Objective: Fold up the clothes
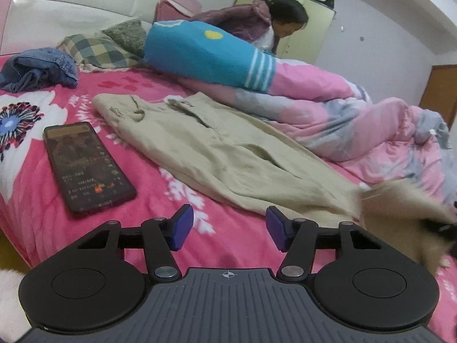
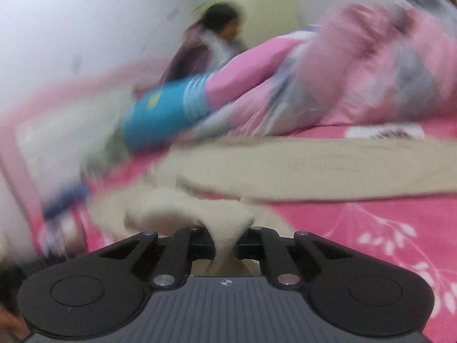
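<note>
Folding the soft beige trousers (image 1: 228, 154) beside the phone (image 1: 88, 168)

Our right gripper (image 2: 224, 245) pinches a limp, light hem; our left gripper (image 1: 228, 228) hovers half-open, empty.

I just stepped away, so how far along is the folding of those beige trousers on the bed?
Barely started. The beige trousers lie nearly full length on the pink bedsheet, legs apparently stacked, no cross-fold yet. The right gripper is shut on the cuff end; the left gripper is open and empty. The denim garment lies crumpled, untouched.
</note>
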